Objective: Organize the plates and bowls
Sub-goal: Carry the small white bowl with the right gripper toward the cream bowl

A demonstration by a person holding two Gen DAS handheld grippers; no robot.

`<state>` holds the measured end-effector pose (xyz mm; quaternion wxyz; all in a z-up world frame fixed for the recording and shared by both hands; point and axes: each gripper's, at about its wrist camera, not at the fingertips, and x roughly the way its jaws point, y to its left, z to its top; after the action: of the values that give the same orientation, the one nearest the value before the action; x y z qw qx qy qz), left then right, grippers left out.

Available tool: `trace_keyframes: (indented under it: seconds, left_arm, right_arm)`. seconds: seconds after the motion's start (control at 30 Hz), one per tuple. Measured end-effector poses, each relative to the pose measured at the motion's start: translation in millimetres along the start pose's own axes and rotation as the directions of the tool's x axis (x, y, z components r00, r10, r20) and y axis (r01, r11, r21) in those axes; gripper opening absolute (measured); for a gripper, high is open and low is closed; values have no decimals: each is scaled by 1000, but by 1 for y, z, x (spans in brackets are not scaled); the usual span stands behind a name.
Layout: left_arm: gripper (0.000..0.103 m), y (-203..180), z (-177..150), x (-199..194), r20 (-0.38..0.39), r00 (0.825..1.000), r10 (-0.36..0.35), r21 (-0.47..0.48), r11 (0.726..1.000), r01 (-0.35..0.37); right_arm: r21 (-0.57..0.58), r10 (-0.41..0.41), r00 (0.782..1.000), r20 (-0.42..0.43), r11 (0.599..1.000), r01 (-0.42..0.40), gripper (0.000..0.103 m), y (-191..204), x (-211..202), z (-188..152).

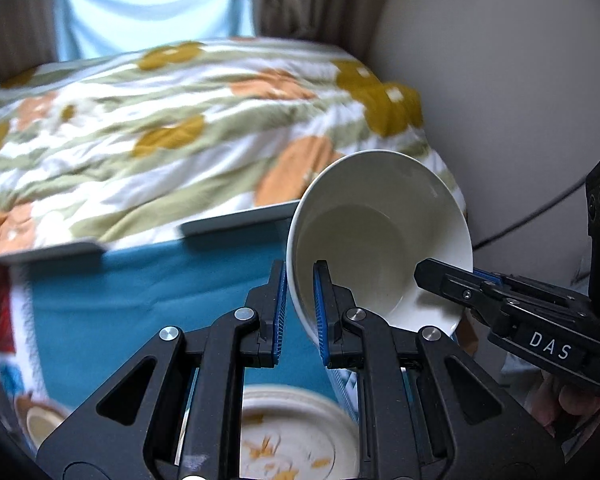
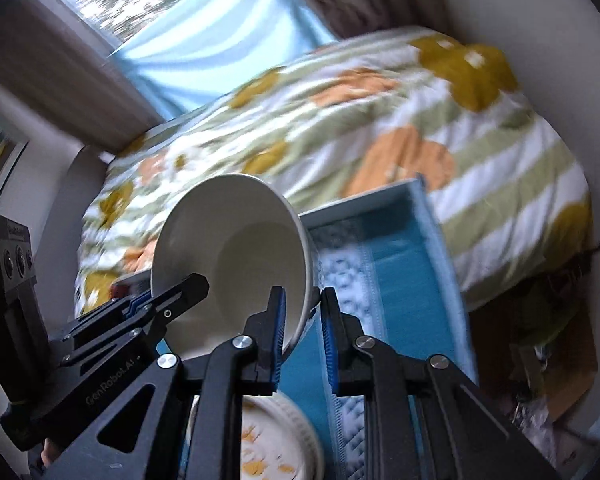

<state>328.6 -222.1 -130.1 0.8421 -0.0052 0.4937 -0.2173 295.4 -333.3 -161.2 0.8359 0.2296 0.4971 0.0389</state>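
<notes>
"DAS" on right tongs (image 1: pixel 444 276) body; "GenRobot.AI", partly legible, on left tongs (image 2: pixel 198 286) body.

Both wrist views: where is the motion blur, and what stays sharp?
Left wrist view: the floral bedspread is smeared, the left gripper and white bowl stay crisp. Right wrist view: bedspread and window blur more, the right gripper stays sharp; fisheye bending in both.

white bowl (image 1: pixel 380 236) tilted, above patterned plate (image 1: pixel 296 436)
</notes>
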Motion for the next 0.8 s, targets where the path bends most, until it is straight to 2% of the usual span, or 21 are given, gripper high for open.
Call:
trace_keyframes:
  seconds: [0.23, 0.4, 0.63, 0.8]
  left_arm:
    - [12, 51, -57, -98, 76, 990, 120, -134, 985, -109]
    - [12, 99, -103, -150, 83, 977, 196, -213, 961, -175]
    - [12, 176, -153, -188, 54, 969, 241, -253, 942, -220]
    - [12, 231, -175, -188, 9, 970, 241, -246, 941, -232]
  right_arm:
    - [-178, 98, 995, -13, 979, -98, 16, 85, -23, -39]
    - [-245, 155, 986, -64, 955, -167, 16, 140, -15, -73]
    - [-293, 182, 973, -139, 931, -216, 16, 214, 18, -122]
    - [-278, 166, 971, -175, 937, -210, 16, 255, 56, -155]
